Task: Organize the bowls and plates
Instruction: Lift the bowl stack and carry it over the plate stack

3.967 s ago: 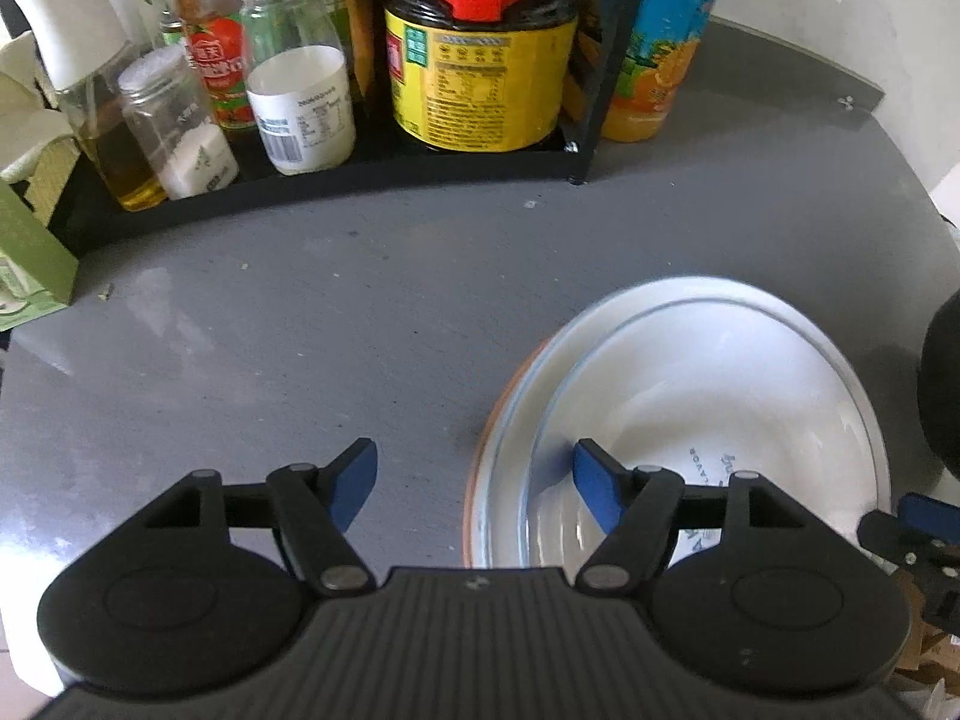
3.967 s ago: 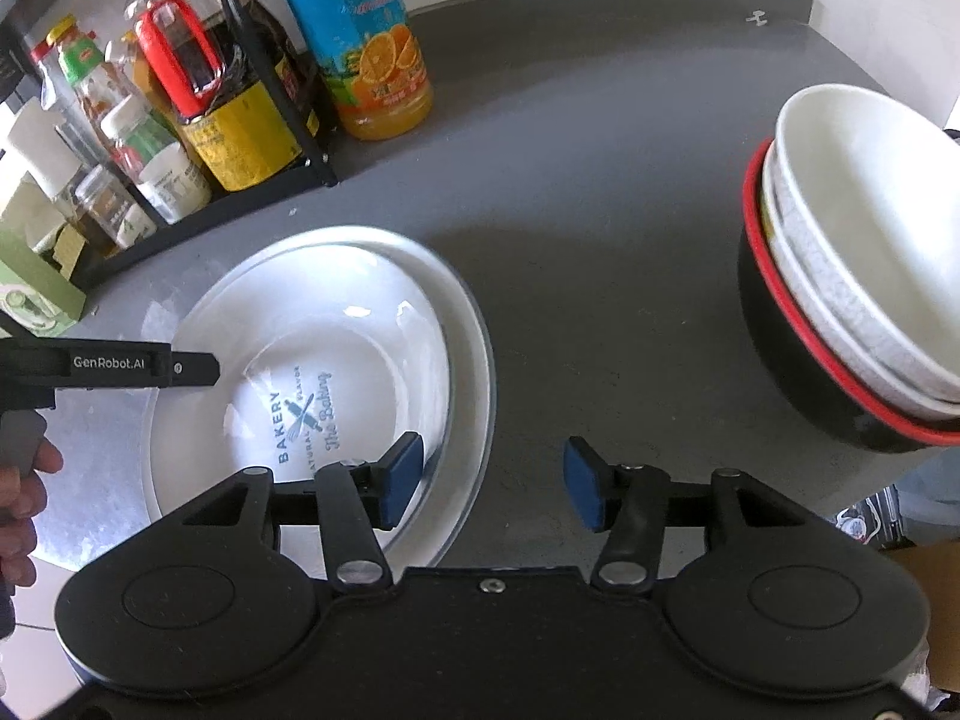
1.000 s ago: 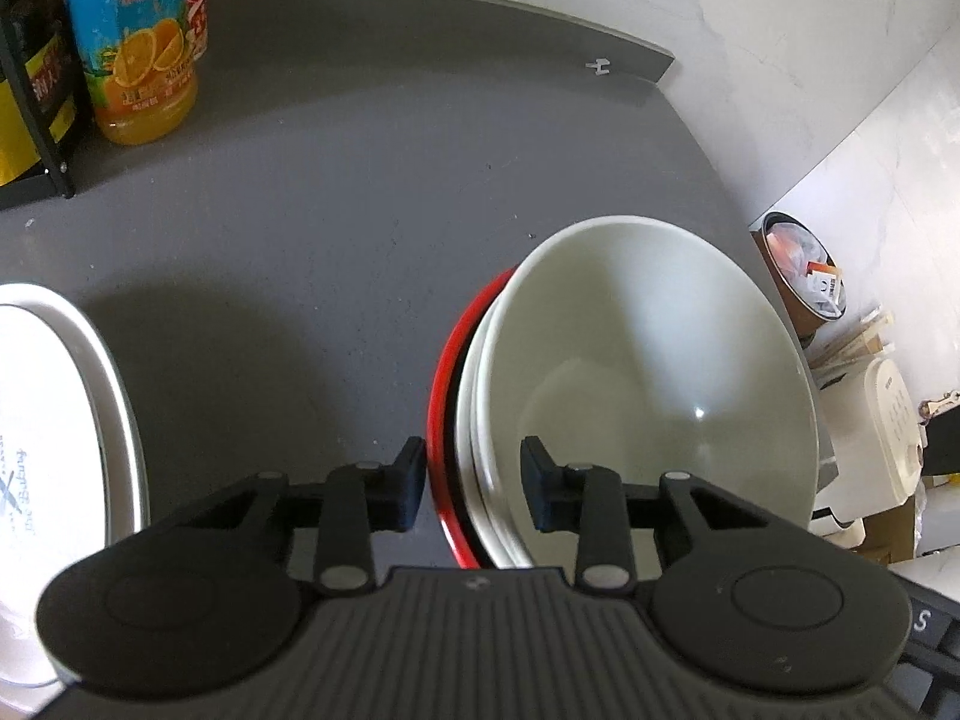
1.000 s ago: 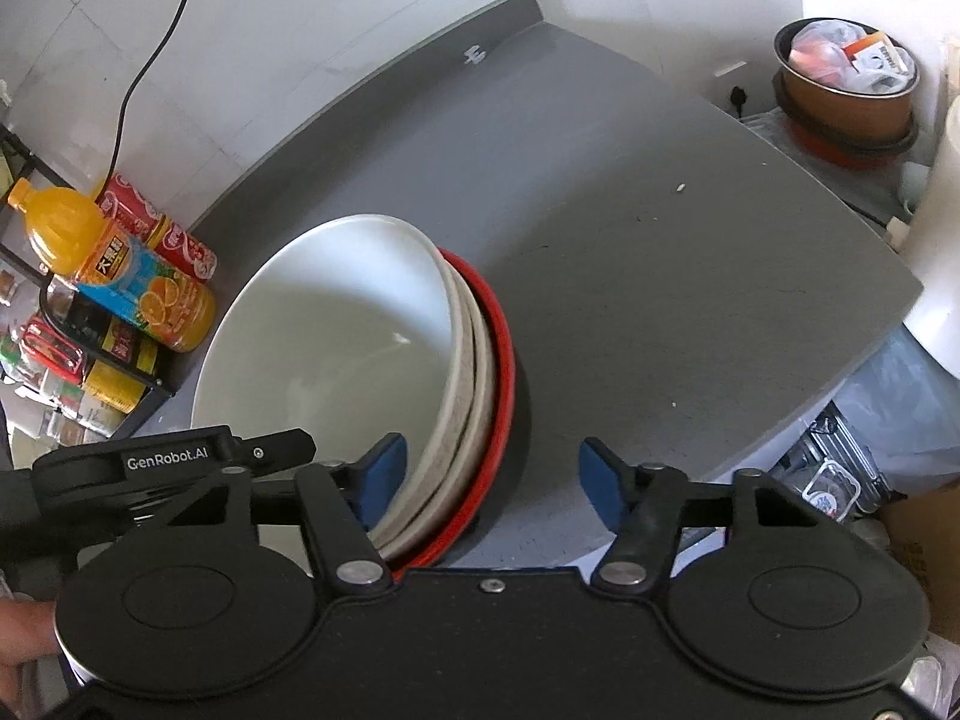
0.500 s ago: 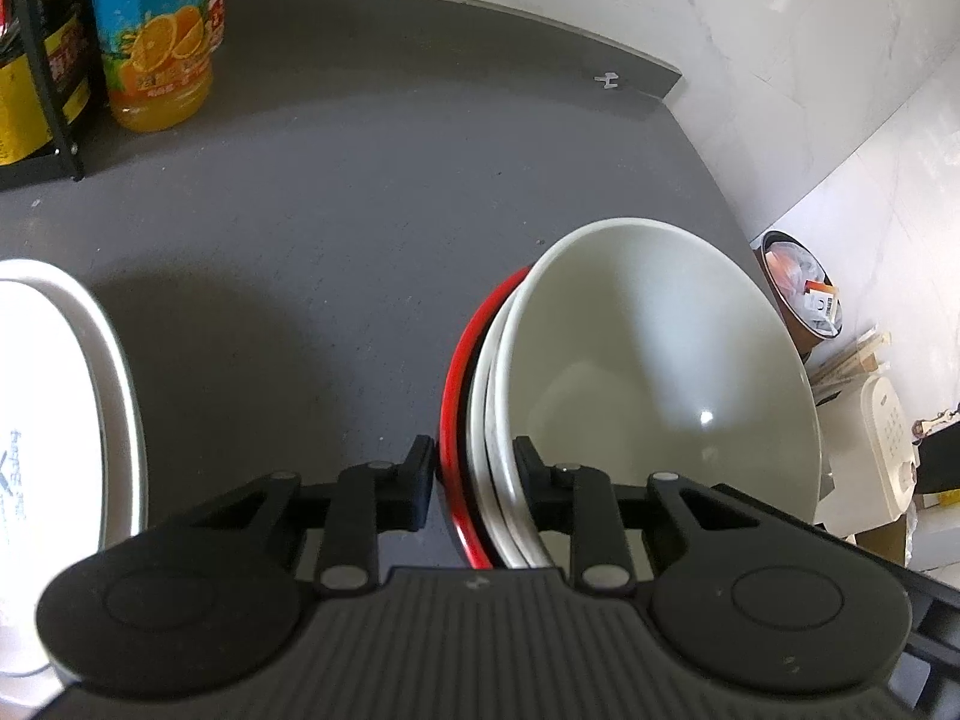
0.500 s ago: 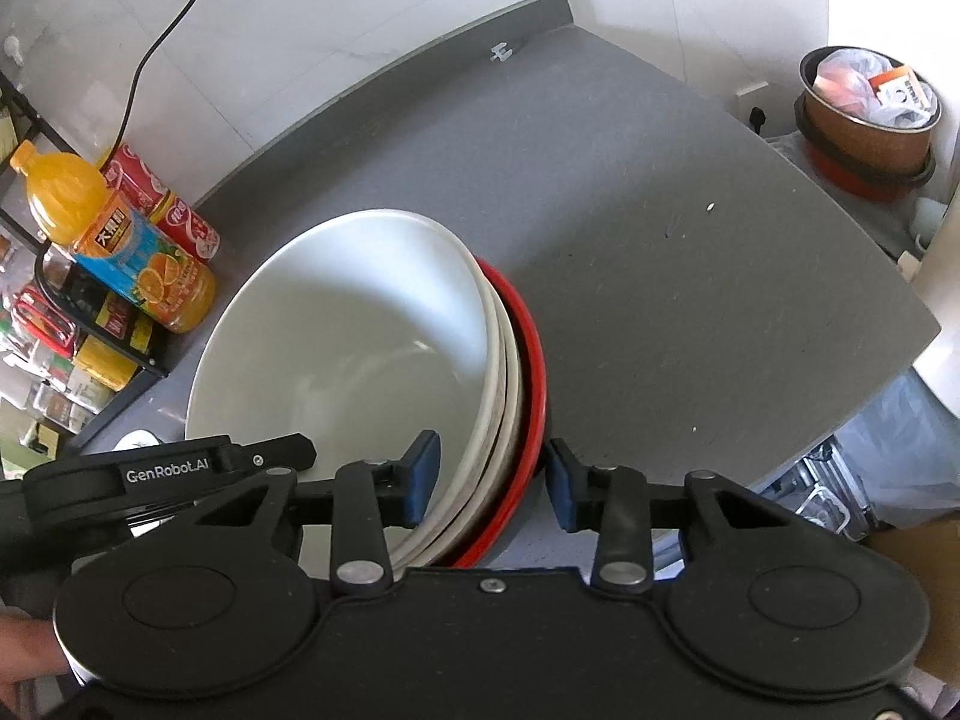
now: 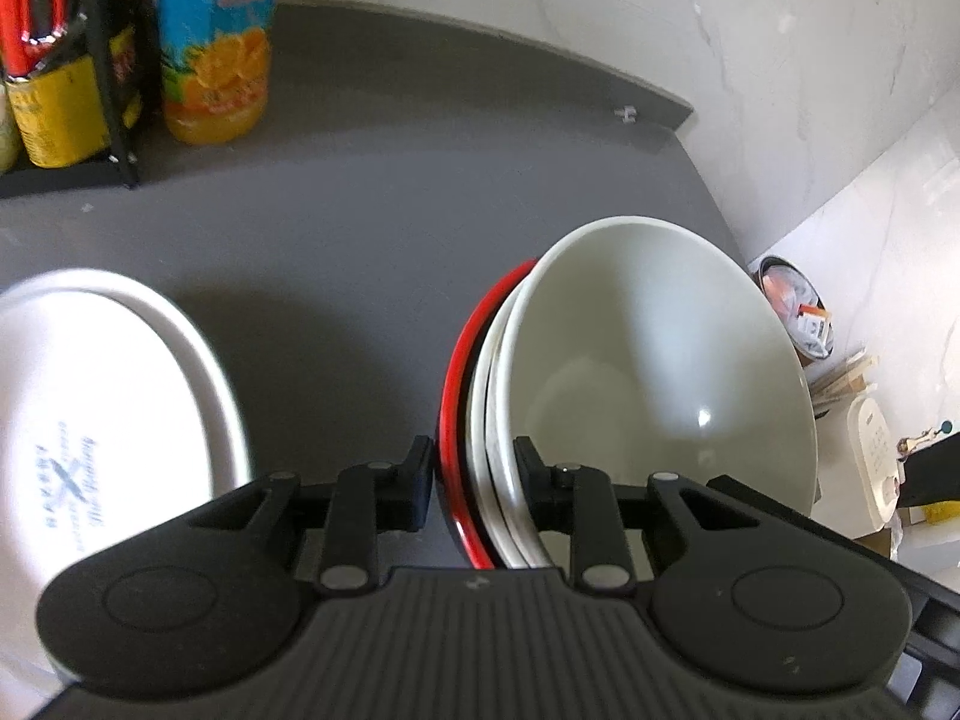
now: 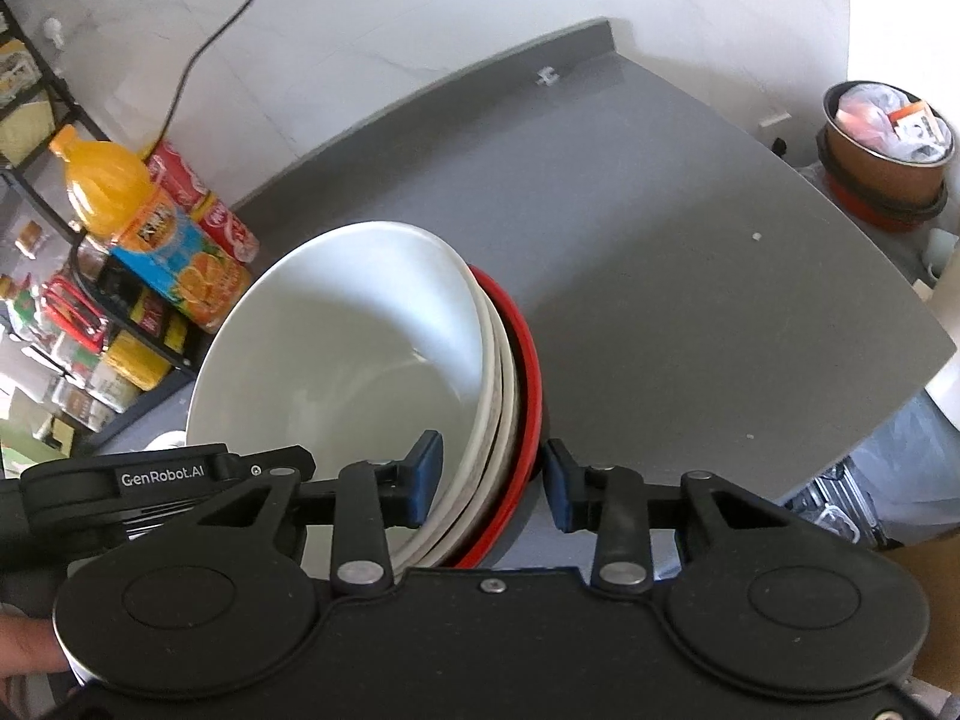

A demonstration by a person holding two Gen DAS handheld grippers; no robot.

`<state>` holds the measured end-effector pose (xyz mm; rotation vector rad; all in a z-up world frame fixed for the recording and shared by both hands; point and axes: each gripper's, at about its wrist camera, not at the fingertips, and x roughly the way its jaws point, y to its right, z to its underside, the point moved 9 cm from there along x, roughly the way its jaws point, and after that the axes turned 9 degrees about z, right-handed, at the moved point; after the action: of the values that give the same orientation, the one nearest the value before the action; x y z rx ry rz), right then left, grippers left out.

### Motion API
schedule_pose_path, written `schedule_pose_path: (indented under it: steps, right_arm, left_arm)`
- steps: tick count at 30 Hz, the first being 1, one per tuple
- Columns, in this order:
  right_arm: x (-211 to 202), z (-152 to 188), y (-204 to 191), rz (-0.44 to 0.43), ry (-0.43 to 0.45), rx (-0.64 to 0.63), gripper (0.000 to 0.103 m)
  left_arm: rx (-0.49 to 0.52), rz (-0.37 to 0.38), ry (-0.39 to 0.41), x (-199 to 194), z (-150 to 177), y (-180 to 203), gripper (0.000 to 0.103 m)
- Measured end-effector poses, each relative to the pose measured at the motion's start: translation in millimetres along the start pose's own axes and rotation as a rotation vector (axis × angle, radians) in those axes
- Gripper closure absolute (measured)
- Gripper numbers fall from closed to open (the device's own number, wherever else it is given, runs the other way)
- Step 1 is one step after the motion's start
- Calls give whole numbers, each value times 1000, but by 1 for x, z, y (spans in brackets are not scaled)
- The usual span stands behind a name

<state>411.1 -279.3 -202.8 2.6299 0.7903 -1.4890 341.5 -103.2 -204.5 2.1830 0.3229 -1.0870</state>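
A stack of bowls [image 7: 648, 372], two white ones nested in a black bowl with a red rim [image 7: 456, 372], is in front of both cameras. My left gripper [image 7: 474, 480] is shut on the stack's left rim, one finger outside the red rim and one inside the top white bowl. In the right wrist view the same bowl stack [image 8: 336, 348] has my right gripper [image 8: 492, 477] shut on its right rim, blue pads on either side. The left gripper [image 8: 162, 474] shows there across the bowl. A stack of white plates [image 7: 90, 390] with blue print lies to the left.
An orange juice bottle [image 7: 216, 60] and a black rack of sauce bottles [image 7: 60, 90] stand at the back left of the grey counter [image 8: 690, 276]. The counter's curved edge drops off at the right, with a bin [image 8: 882, 144] on the floor beyond. A person's hand [image 8: 24, 648] holds the left gripper.
Both grippers have closed from open onto opposite rims of the bowl stack. The left wrist view has since swung left, bringing more of the plates into view.
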Motion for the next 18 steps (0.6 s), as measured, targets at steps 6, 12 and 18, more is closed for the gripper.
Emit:
schedule_pose_path:
  steps: [6, 12, 18]
  right_arm:
    - [-11, -9, -35, -43, 25, 3, 68]
    - [-17, -10, -76, -85, 42, -22, 68]
    - [-14, -5, -112, -115, 35, -43, 68]
  left_arm:
    - [-9, 1, 44, -36, -16, -23, 77]
    - [-20, -22, 81, -69, -29, -54, 77]
    - [-29, -43, 95, -92, -35, -83, 77]
